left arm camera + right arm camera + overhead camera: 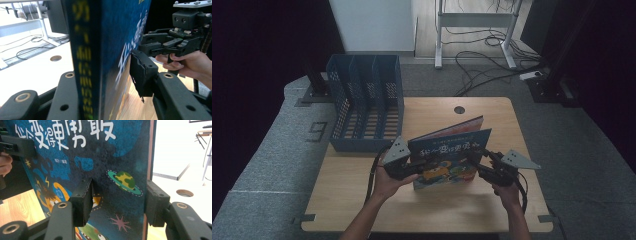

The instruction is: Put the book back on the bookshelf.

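**Book held upright between two grippers**

Wooden table on grey carpet, dark curtains at both sides, cables and a white desk frame on the floor beyond. Blue slotted file rack stands at the table's far left corner, well apart from the work.

Blue picture book stands on edge near the table's middle, front cover toward the person, white title characters across the top, cartoon figures below. Covers stand somewhat apart at the top; a reddish edge shows behind the front cover.

Left gripper meets the book at its left edge, the spine side. In the left gripper view the spine with yellow lettering runs up between the two black jaws; one jaw lies close against the spine side, the other pad sits by the cover. Whether the pads press is not clear, so grasp cannot be told.

Right gripper straddles the book's right edge. In the right gripper view the cover stands between the jaws: near pad at the cover face beside a ringed planet, far pad at the book's outer edge. Contact looks close, but firm clamping cannot be told.

Both hands low at the near edge; the book stays between the two grippers, off the rack.
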`<state>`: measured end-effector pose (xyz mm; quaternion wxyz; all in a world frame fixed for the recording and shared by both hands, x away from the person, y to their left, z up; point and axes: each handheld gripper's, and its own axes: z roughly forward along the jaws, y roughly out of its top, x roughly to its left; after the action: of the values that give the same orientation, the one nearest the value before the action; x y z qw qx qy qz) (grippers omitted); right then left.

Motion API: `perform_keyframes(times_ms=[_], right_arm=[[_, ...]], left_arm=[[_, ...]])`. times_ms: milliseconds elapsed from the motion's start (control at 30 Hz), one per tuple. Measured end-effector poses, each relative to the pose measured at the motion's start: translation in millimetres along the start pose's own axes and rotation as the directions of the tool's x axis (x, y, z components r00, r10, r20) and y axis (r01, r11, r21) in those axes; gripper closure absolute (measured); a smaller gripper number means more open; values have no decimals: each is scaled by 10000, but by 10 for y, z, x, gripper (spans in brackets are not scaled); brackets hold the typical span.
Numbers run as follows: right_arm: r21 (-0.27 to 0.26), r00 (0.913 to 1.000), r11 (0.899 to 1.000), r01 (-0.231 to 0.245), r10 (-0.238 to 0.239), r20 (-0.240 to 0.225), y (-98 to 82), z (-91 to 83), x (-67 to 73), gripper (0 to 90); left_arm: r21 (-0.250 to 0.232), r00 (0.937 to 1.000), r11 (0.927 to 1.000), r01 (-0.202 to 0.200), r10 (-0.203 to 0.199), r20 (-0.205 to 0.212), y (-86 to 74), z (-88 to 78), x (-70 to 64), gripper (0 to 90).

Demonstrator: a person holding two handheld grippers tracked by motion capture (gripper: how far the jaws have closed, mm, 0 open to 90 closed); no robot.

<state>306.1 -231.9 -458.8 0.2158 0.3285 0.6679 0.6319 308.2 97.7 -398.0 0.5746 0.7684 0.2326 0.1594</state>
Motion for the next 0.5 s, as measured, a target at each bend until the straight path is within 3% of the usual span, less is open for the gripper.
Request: perform_keyframes(times_ms=[167,367,500], right_arm=[[8,9998,10000,-61,61,209,-4,-7,-19,448],[115,9965,9986,-515,506,661,-20,-12,-81,422],[217,9967,9985,-506,491,647,-29,10,-73,419]], left_arm=[[-18,9999,10000,-89,89,121,3,26,-24,598],[-71,9993,9996,-286,288,229,0,52,-85,678],[-38,9988,9991,-428,429,234,-4,70,-123,686]])
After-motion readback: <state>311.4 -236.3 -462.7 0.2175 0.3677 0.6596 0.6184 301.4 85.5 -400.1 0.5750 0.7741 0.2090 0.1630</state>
